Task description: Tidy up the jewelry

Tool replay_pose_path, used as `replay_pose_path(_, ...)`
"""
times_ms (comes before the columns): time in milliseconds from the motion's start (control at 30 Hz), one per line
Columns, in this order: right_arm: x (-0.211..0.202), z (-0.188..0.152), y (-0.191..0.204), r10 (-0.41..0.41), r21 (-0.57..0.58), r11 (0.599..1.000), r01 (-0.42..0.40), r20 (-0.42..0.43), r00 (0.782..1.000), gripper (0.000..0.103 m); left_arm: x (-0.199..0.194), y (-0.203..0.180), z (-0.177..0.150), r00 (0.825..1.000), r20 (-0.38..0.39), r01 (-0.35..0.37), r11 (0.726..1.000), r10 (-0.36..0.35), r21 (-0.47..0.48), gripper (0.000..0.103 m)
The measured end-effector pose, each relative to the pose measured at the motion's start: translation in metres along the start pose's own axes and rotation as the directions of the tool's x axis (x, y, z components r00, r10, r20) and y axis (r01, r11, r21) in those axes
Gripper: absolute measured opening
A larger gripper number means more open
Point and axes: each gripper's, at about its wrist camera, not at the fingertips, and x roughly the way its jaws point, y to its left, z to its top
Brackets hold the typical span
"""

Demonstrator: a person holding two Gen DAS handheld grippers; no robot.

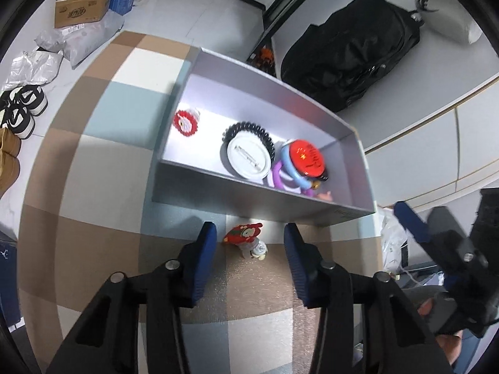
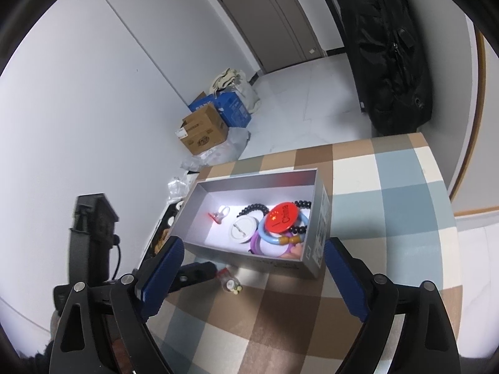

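I see both grippers spread apart, empty: left gripper straddling small red figurine charm beside grey cardboard box; right gripper above checked cloth.

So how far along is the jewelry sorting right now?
Mostly done: the red badge, white badge, bead bracelet and rings lie in the silver box. Both grippers are open and empty. One red charm remains outside, between the left gripper fingers.

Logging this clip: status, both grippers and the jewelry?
Left gripper open, red charm between its fingers, ungrasped. Right gripper open, empty. Grey box holds red badge, bracelets. Nothing blocking.
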Motion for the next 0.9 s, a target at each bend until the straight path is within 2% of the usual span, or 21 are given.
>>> replay_pose_path(67, -0.002, -0.001, 0.0, 0.001, 0.0, 1.0, -0.001, 0.001, 1.0, 0.092, 0.006, -0.002, 0.0, 1.0, -0.005, -0.016, 1.0, 0.016, 0.009, 0.035)
replay_pose_path(200, -0.004, -0.002, -0.001, 0.0, 0.002, 1.0, 0.0, 0.002, 1.0, 0.092, 0.011, -0.003, 0.0, 0.999, -0.019, -0.049, 0.999, 0.049, 0.017, 0.022)
replay_pose_path(400, -0.008, -0.006, -0.003, 0.002, -0.001, 1.0, -0.002, -0.002, 1.0, 0.092, 0.012, -0.001, 0.002, 0.999, -0.004, -0.051, 0.999, 0.051, 0.004, 0.016)
replay_pose_path(533, -0.011, -0.008, -0.003, 0.004, -0.007, 1.0, -0.004, -0.002, 1.0, 0.092, 0.008, -0.002, 0.001, 1.0, 0.006, -0.024, 1.0, 0.024, -0.015, 0.012)
replay_pose_path(733, -0.01, -0.01, -0.003, 0.007, -0.006, 1.0, -0.007, -0.013, 1.0, 0.092, -0.004, -0.003, 0.0, 1.0, 0.02, 0.018, 1.0, -0.018, -0.017, 0.012)
replay_pose_path(833, -0.004, -0.015, -0.002, 0.024, 0.001, 1.0, -0.024, -0.047, 0.999, 0.092, -0.008, -0.001, -0.003, 0.999, 0.009, 0.048, 0.998, -0.048, -0.03, 0.012)
replay_pose_path(900, 0.002, -0.02, -0.001, 0.063, 0.017, 0.998, -0.062, -0.082, 0.995, 0.092, -0.007, -0.003, -0.003, 0.998, 0.004, 0.062, 0.997, -0.062, -0.035, 0.012)
